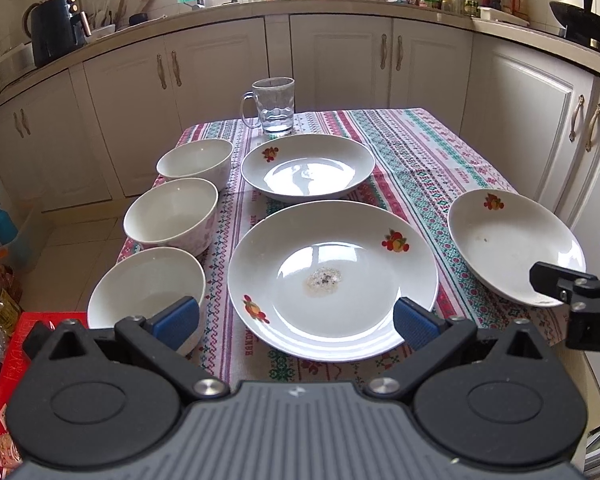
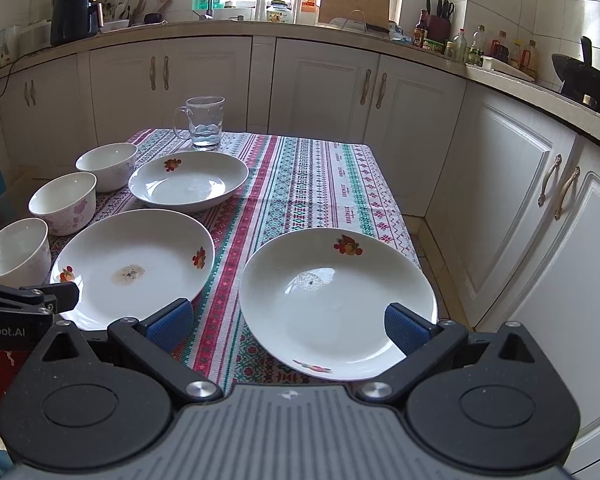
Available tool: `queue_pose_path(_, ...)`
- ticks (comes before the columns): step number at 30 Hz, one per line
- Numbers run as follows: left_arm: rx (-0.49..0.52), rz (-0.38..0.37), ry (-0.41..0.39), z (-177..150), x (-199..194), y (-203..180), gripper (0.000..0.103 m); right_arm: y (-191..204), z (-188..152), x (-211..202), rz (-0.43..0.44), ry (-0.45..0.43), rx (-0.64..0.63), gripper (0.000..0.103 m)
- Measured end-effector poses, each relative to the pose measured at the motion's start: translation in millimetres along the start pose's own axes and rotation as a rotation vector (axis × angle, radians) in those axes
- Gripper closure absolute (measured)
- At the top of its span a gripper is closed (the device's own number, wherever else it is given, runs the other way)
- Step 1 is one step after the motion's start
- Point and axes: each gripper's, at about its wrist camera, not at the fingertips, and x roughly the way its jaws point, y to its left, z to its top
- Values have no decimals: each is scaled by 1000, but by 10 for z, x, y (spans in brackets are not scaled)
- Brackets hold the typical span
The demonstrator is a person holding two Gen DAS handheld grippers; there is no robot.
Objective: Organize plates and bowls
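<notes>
Standing by: nothing had been lifted or stacked, so I judged the sorting was only about to begin.
Left gripper (image 1: 296, 318): its jaws were spread wide and held nothing; it hovered over the near edge of the table (image 1: 416, 152), lined up with the stained plate (image 1: 332, 280).
Right gripper (image 2: 289, 322): released too, with nothing between its blue pads (image 2: 400, 326); it hung just short of the right-hand plate (image 2: 336, 304), one pad in front of that plate's near rim.
Plates: three white ones with fruit prints lay singly on the striped cloth. The far plate (image 1: 308, 166) sat just in front of the glass mug (image 1: 274, 106), the stained plate nearer, and the right-hand plate apart at the table's right edge, slightly overhanging it as far as I could tell.
Bowls: the far bowl (image 1: 196, 162), the middle bowl (image 1: 172, 214) with a pink flower pattern and the near bowl (image 1: 148, 284) stood in a row down the left edge, close together, not nested.
Contents: the stained plate carried a dried brownish smear at its middle, the right-hand plate a small dark speck, and the bowls looked empty. The mug held a little water.
Next move, as I saw it: pinch one plate by its rim, jaws above and below the lip, and set it on another; the right-hand plate looked handiest for the right gripper.
Risk: glazed rims are slick, and a plate near the table edge could slide off.
</notes>
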Motion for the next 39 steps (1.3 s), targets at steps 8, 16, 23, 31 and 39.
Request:
queue_pose_path(8,55,-41,-13,160,171,-37,1,-420,-18,137,87,20,64,0)
queue_pose_path(16,69,-145,-1,370,372,-107,1,-603,-247,320,78,88,-11,0)
queue_pose_path(23,95,-222,30,530,542,-241,1,-677,-431,501,130,147,-36,0)
queue_pose_path(31,187,-305,40,702,683,-477,1,-707,-472,720,124,167,-63,0)
queue_pose_path(39,276,-371,56,866,866,-714,1,-781,-469,815,171,150,-68,0)
